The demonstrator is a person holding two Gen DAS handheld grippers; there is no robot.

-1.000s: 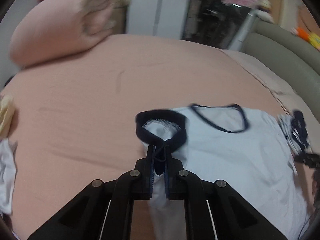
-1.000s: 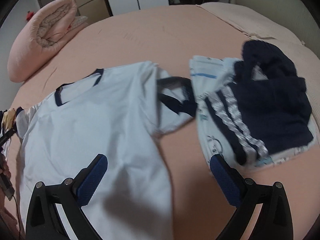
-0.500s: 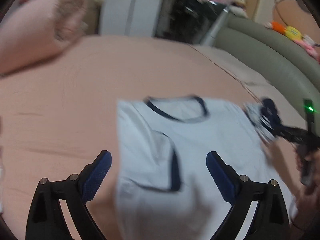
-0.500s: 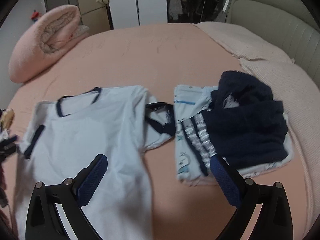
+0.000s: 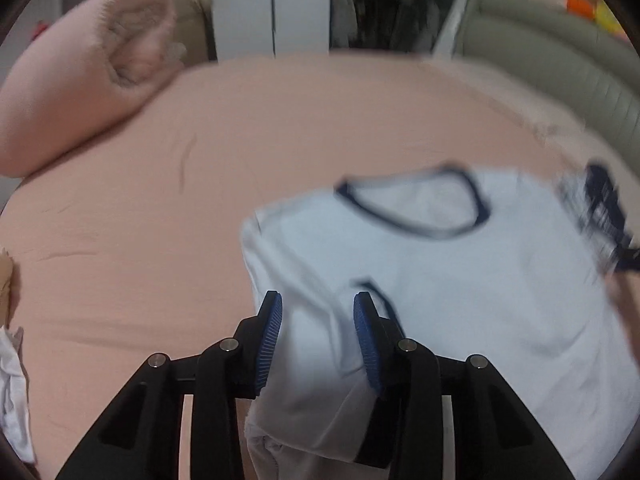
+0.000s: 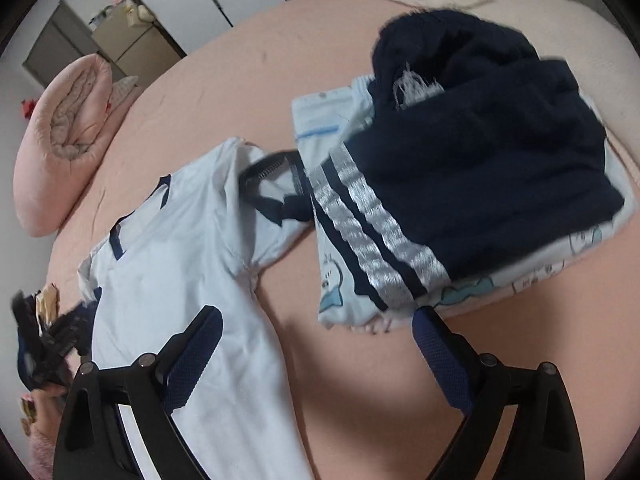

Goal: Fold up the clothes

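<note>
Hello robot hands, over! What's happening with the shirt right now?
Left gripper fingers just closing around the white shirt edge. Right gripper open, empty. Shirt's right sleeve unfolded, touching the folded pile.

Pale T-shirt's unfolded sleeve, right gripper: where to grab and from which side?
Grip the navy cuff of the pale T-shirt. It stands up slightly off the bed sheet, giving a raised edge to pinch. Come from the bare sheet below it, since the folded pile crowds the far side. The right gripper is open and empty.
</note>
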